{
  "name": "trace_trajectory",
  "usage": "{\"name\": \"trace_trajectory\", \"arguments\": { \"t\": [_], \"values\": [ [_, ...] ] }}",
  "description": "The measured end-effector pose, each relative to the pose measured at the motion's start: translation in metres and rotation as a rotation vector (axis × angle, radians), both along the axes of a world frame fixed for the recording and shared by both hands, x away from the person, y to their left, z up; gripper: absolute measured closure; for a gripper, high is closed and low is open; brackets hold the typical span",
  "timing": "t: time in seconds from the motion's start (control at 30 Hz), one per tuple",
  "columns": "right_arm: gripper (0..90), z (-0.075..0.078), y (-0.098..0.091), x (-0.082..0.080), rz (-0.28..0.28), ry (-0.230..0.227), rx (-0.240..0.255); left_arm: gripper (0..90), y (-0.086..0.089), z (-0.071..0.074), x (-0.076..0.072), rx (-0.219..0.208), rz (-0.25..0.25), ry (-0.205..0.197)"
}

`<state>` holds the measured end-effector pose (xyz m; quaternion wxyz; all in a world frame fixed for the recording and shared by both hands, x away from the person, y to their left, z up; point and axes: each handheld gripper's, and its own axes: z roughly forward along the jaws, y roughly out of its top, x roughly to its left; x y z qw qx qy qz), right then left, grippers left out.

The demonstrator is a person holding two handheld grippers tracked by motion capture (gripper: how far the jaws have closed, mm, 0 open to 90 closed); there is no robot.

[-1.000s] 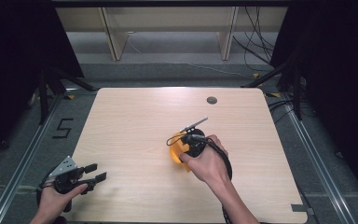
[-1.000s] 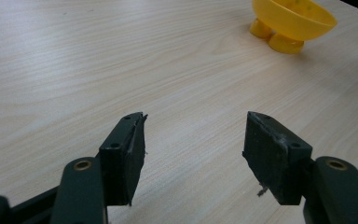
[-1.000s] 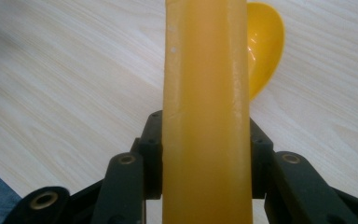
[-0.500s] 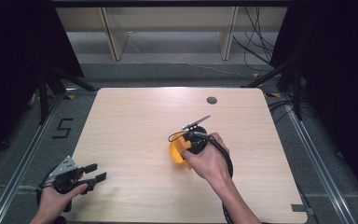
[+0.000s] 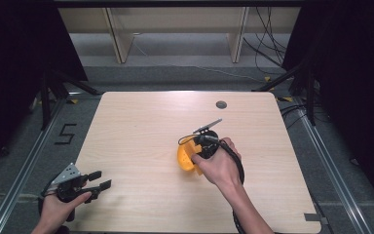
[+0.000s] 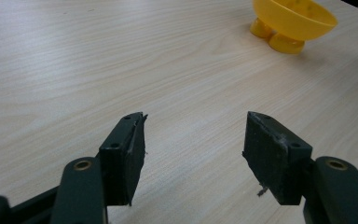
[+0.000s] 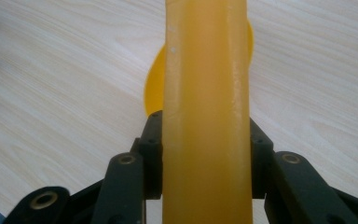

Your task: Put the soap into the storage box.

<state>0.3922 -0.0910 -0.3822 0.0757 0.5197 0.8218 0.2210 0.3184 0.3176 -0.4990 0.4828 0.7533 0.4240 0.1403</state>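
Yellow handle sits clamped between the right gripper jaws; left gripper gapes wide, holding nothing.

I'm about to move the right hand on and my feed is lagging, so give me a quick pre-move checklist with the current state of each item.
1. Right gripper shut on the yellow stick, held squarely between both jaws: ok.
2. Yellow bowl upright on its feet on the table: ok.
3. Stick lined up over the bowl: cannot tell; the bowl's rim shows behind the stick, but height and alignment are unclear.
4. Left gripper open, holding nothing, at the near left corner and apart from the bowl: ok.
5. Right gripper's cable clear of the bowl: cannot tell; the hand hides that area.
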Motion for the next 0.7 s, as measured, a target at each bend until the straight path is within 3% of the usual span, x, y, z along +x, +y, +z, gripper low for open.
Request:
{"name": "trace_trajectory", "arguments": {
  "t": [0.03, 0.1, 0.27, 0.3, 0.37, 0.4, 0.43, 0.7],
  "values": [
    [61.5, 0.001, 0.001, -0.001, -0.03, 0.023, -0.001, 38.1, 0.0, 0.0, 0.0, 0.003, 0.003, 0.001],
    [61.5, 0.0, 0.0, 0.001, -0.012, 0.006, -0.001, 38.1, 0.0, 0.0, 0.0, 0.003, 0.003, 0.001],
    [61.5, -0.001, 0.0, 0.004, -0.039, 0.013, -0.005, 38.1, 0.0, 0.0, 0.0, 0.004, 0.002, 0.002],
    [61.5, 0.001, 0.002, 0.003, -0.072, 0.04, -0.008, 38.1, 0.0, 0.0, 0.0, 0.004, 0.002, 0.003],
    [61.6, 0.001, 0.002, 0.005, -0.074, 0.041, -0.009, 38.1, 0.0, 0.0, 0.0, 0.004, 0.002, 0.003],
    [61.5, 0.0, 0.001, 0.007, -0.046, 0.013, -0.002, 38.1, 0.0, 0.0, 0.0, 0.004, 0.002, 0.003],
    [61.5, 0.001, 0.003, 0.006, -0.086, 0.045, -0.006, 38.1, 0.0, 0.0, 0.0, 0.005, 0.002, 0.003],
    [61.5, -0.002, 0.004, 0.016, -0.103, 0.044, 0.007, 38.1, 0.0, -0.001, 0.001, -0.009, 0.001, 0.011]
  ]
}}
